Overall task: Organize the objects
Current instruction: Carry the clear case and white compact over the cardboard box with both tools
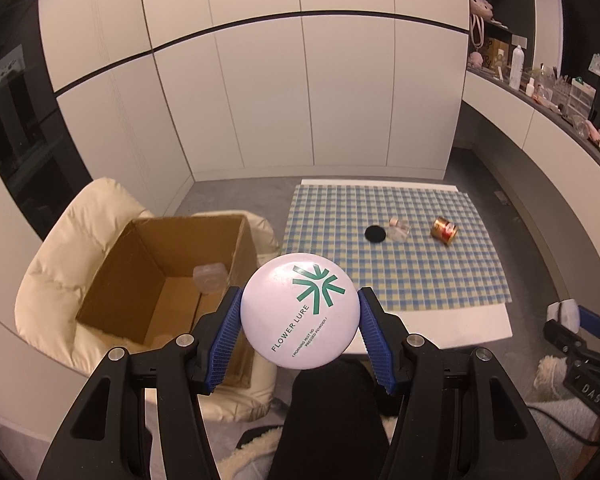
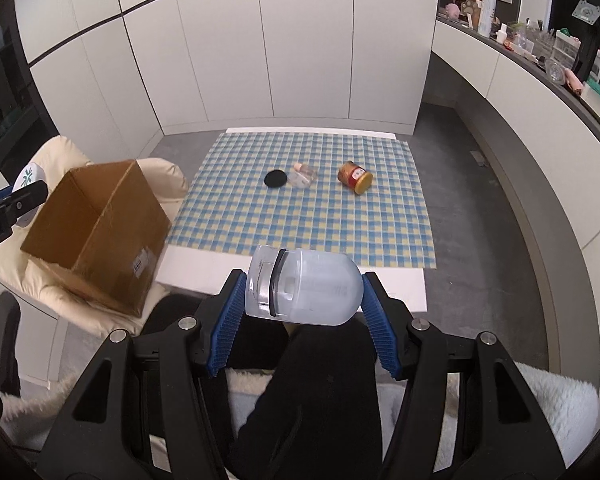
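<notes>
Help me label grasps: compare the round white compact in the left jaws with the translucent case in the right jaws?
The compact is an opaque flat disc with a green logo; the case is see-through, domed and unprinted, with a dark band. The compact faces the camera; the case lies sideways. Both are clamped between blue pads, off the table.

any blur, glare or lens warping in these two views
Left wrist view: cabinet seams bow from the fisheye, the cardboard box looks soft, and print on the compact stays sharp. Right wrist view: the same bowing, black corners, no strong glare on the translucent container.

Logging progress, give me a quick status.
Left tool holds powder compact. Right tool holds frosted container. Box open, path clear.
</notes>
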The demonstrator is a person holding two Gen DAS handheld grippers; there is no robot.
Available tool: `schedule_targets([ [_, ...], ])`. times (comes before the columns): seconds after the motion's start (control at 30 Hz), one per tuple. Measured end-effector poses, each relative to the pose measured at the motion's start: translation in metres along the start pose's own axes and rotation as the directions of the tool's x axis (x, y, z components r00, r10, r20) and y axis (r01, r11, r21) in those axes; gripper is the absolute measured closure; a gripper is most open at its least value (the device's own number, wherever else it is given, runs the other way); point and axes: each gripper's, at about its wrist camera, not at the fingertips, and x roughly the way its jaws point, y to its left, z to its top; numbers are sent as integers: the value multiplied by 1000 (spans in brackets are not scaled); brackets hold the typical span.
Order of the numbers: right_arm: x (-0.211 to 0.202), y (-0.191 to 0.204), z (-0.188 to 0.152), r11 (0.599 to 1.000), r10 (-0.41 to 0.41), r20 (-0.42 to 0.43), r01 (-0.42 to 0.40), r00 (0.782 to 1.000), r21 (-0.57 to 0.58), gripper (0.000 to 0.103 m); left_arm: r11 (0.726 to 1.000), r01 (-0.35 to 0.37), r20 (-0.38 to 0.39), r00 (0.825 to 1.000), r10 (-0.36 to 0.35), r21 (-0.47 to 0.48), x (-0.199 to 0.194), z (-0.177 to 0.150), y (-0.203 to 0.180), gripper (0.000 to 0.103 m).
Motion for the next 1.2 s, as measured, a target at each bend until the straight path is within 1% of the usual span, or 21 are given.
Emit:
schedule_targets([
  [0.2,-12,-9,-25,1000,-10,-14,10,1000,14,43,1000,2,-28,1000,-2,-17,-8,-31,12,45],
  [0.33,-20,-11,-27,999,-31,-4,31,1000,9,43,999,-6,-51,999,4,-39,-10,-43,23,45],
  [0.57,-37,-5,-29,999,-35,24,35,999,-11,43,998,-19,4,1000,19,-61,-28,-40,35,45],
  [0.7,-45,-2,-27,999,-31,43,32,999,-20,43,997,-4,-1,1000,4,-77,-31,-37,39,45],
  [0.8,-49,-2,-25,1000,-19,50,20,999,-18,43,996,-26,4,1000,26,-82,-32,-36,44,45],
  [0.9,-48,-2,-26,1000,-6,43,7,999,-14,43,994,-29,5,1000,30,-108,-34,-35,51,45],
  [1.0,-45,1,-26,1000,12,35,-12,999,-16,43,990,-56,12,998,58,-128,-37,-34,62,45],
  [1.2,-32,25,-23,996,65,8,-64,998,-60,43,977,-102,12,994,107,-189,-43,-41,91,45],
])
